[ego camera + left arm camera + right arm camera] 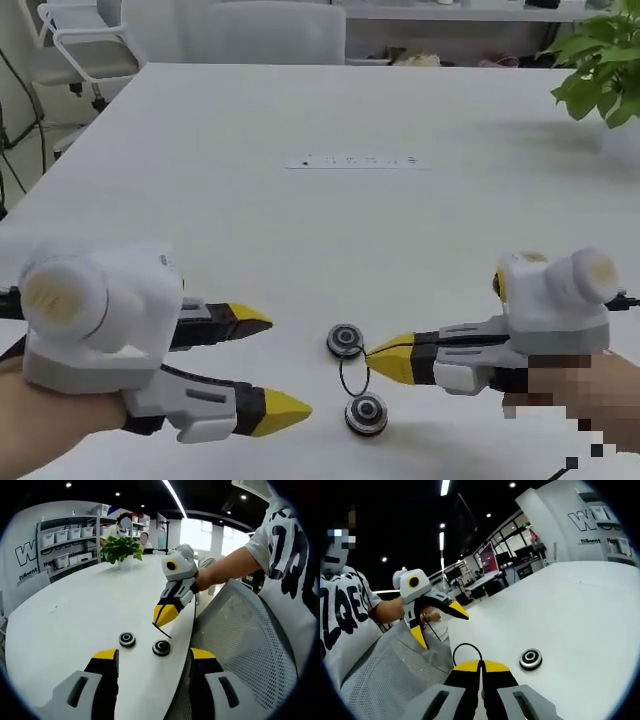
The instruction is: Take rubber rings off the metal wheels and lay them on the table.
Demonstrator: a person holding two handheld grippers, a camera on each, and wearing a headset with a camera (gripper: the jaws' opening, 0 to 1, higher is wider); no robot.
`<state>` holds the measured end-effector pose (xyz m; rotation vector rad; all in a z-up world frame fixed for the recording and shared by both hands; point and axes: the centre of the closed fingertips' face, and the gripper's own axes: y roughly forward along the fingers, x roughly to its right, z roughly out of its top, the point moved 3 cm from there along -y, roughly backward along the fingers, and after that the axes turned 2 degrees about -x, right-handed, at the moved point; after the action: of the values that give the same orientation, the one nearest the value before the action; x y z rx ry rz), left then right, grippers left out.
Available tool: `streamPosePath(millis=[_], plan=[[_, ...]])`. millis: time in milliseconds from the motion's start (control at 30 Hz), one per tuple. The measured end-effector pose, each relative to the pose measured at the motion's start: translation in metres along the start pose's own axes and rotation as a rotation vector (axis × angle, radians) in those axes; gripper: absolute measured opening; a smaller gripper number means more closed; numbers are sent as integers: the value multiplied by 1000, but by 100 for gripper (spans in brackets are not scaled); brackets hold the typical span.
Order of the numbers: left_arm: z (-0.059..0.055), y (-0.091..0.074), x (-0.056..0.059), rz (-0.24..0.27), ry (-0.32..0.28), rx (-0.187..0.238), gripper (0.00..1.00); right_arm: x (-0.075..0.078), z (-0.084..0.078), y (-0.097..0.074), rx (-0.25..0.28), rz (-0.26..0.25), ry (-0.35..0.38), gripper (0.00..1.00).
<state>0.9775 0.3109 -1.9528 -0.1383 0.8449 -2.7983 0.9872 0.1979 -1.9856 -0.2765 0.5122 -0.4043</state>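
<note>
Two small metal wheels with dark rims lie flat on the white table, one farther from me and one closer. My right gripper hovers between them, shut on a thin black rubber ring that hangs from its tips. In the right gripper view the ring loops up from the shut gripper, with one wheel to the right. My left gripper is open and holds nothing, just left of the wheels. The left gripper view has both wheels ahead of that gripper.
A flat white socket strip lies at mid-table. A green plant stands at the far right and an office chair at the far left. A grey mesh chair sits close behind the table's near edge.
</note>
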Motion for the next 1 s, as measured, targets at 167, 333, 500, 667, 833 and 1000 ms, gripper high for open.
streamPosePath(millis=[167, 333, 500, 667, 833, 1000], plan=[[-5, -5, 1, 11, -7, -3, 55, -1, 5, 9, -15, 13, -15, 0], [-10, -12, -2, 30, -12, -7, 56, -1, 8, 19, -32, 22, -31, 0], [-17, -24, -6, 56, -26, -14, 57, 4, 9, 30, -52, 19, -38, 0], [-20, -28, -9, 70, -39, -13, 57, 8, 8, 36, -66, 5, -34, 0], [-21, -30, -10, 77, -45, -10, 57, 6, 8, 41, -77, 6, -42, 0], [-21, -30, -10, 78, -49, -8, 57, 7, 8, 45, -80, 0, -51, 0]])
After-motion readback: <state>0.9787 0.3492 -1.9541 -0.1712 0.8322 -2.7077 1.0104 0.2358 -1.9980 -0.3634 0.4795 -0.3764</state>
